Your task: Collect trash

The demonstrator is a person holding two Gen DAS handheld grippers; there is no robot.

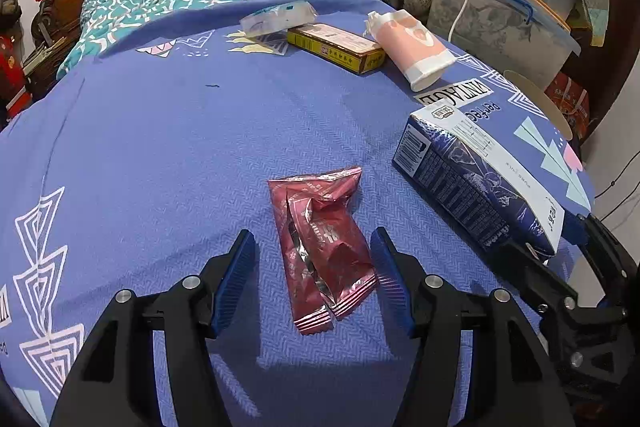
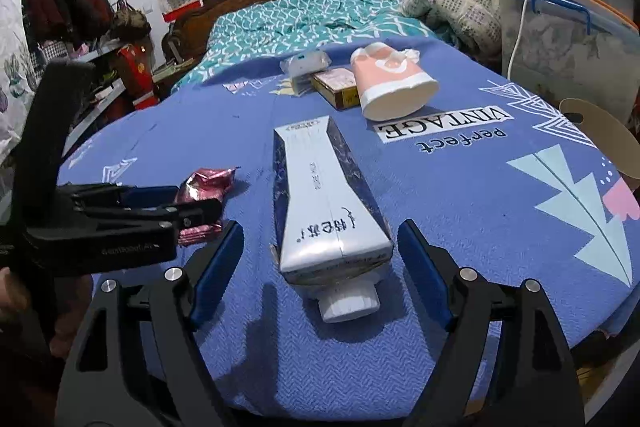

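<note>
On the blue printed sheet (image 1: 160, 155) of the bed, the left gripper (image 1: 313, 259) hovers low with its jaws apart, one blue pad on each side of a crumpled dark-red foil wrapper (image 1: 322, 251). The pads stand clear of the wrapper, which lies flat on the sheet between them, its torn side showing silver. In the right wrist view the same wrapper (image 2: 210, 181) peeks out behind the left gripper's black body.

Just to the right, a blue-and-white milk carton (image 2: 320, 203) lies on its side, its white screw cap toward the camera. The right gripper (image 2: 320, 255) straddles the cap end with its jaws spread wide; neither pad touches the carton. In the left wrist view the carton (image 1: 472, 179) lies near the wrapper, apart from it.

Farther up the bed sits a cluster of three: a clear plastic packet (image 1: 276, 19), a flat yellow-brown box (image 1: 336, 47) touching it, and a pink-and-white paper cup (image 1: 412, 47) tipped on its side beside the box. To the right of the bed stands a translucent storage bin (image 1: 504, 23) with a blue handle.
</note>
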